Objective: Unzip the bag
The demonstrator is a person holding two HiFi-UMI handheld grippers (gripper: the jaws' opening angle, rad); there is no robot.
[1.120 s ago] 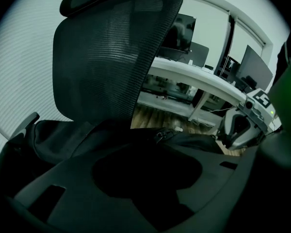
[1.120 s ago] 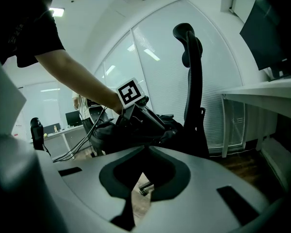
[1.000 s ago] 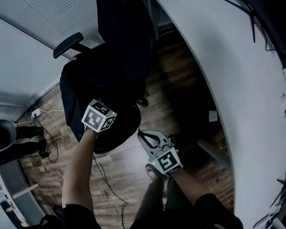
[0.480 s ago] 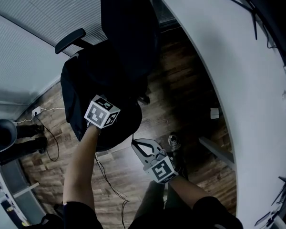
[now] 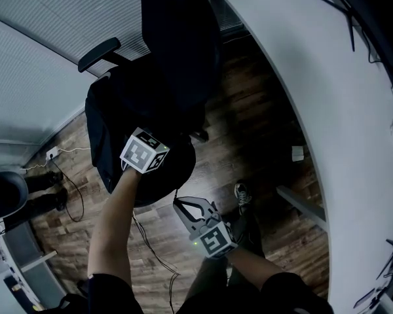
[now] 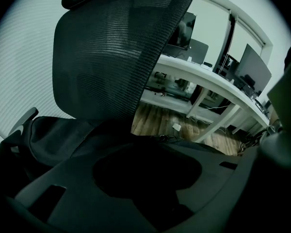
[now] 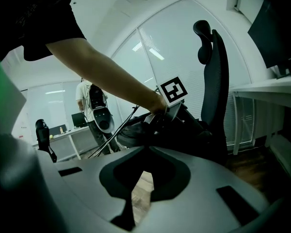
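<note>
A black bag [image 5: 118,129] lies on the seat of a black mesh office chair [image 5: 177,44]. My left gripper [image 5: 154,150] rests on the bag at the seat's front edge. In the left gripper view its jaws [image 6: 150,188] stand together with only black cloth between them. The right gripper view shows the same left gripper [image 7: 167,111] pressed onto the dark bag [image 7: 136,132]. My right gripper [image 5: 178,203] hangs over the wood floor just below the seat, apart from the bag. It is shut with nothing in it [image 7: 136,193]. No zipper can be made out.
A curved white desk [image 5: 327,110] runs along the right, with monitors [image 6: 252,67] on it. The chair's armrest [image 5: 98,54] sticks out at the left. Cables [image 5: 150,241] trail over the floor. A person with a backpack [image 7: 92,106] stands in the background.
My right gripper has moved left and toward me, away from the desk and closer under the seat's edge. The left gripper has stayed on the bag.
</note>
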